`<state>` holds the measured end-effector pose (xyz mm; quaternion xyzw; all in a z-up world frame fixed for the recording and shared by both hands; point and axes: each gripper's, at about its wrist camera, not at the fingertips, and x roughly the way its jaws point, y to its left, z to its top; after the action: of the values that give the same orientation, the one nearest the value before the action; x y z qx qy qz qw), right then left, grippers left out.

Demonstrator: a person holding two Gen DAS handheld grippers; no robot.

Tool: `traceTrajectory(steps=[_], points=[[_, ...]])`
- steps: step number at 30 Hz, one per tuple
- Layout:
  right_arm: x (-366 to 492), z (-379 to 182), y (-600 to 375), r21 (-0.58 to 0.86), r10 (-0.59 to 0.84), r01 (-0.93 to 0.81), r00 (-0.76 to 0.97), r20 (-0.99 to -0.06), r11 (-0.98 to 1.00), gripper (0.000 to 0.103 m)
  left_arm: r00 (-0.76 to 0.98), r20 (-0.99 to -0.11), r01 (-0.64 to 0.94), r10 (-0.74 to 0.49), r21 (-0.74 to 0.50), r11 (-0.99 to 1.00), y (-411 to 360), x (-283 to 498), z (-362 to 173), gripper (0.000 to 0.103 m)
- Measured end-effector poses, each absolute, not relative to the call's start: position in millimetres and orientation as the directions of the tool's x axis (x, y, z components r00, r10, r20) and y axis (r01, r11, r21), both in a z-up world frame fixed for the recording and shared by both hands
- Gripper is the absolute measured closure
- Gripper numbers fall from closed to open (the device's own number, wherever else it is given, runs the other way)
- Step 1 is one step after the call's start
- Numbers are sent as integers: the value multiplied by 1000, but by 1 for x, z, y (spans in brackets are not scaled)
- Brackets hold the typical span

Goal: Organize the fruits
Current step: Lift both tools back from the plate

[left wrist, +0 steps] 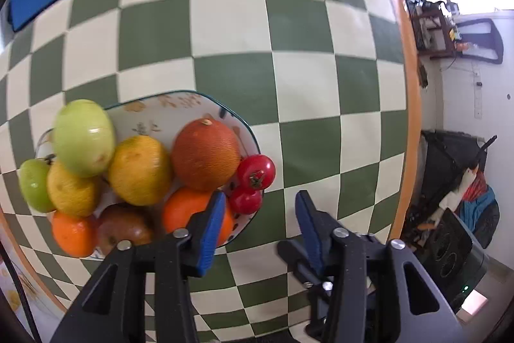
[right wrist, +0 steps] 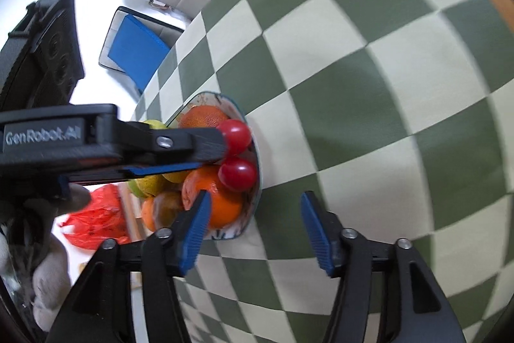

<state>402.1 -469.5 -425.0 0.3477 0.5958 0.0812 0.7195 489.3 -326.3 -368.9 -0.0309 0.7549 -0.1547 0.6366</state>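
Note:
A patterned plate (left wrist: 180, 105) on the checkered cloth holds piled fruit: a large green apple (left wrist: 83, 137), a smaller green one (left wrist: 33, 185), yellow citrus (left wrist: 139, 169), a big orange (left wrist: 205, 155), smaller oranges (left wrist: 74, 233), a brown fruit (left wrist: 125, 229) and two red tomatoes (left wrist: 256, 172). My left gripper (left wrist: 260, 204) is open and empty, just right of the plate's near edge. In the right wrist view the plate (right wrist: 253, 204) and tomatoes (right wrist: 236, 137) show at centre left; my right gripper (right wrist: 255, 206) is open and empty beside the plate. The left gripper's body (right wrist: 96, 143) reaches over the fruit there.
The green and cream checkered cloth (left wrist: 289, 79) with an orange border covers the table. A blue-cushioned chair (right wrist: 135, 53) and a red plastic bag (right wrist: 93, 224) lie off the table's edge. Clutter and a black device (left wrist: 449, 253) stand on the floor at right.

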Motion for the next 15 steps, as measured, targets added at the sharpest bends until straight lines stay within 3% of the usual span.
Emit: traceTrajectory(steps=[5,7,11,15], points=[[392,-388,-466,432,357,228,305,-883,872,24,-12,-980,147,-198,-198,969,-291,465,-329,17],[388,-372,-459,353,281,190,325,-903,916,12,51,-988,140,-145,-137,981,-278,452,-318,12],[379,-343,-442,204,147,126,361,-921,971,9,159,-985,112,-64,-47,993,-247,425,-304,7],[375,-329,-430,163,115,98,376,-920,982,7,213,-977,73,-15,0,997,-225,403,-302,6]])
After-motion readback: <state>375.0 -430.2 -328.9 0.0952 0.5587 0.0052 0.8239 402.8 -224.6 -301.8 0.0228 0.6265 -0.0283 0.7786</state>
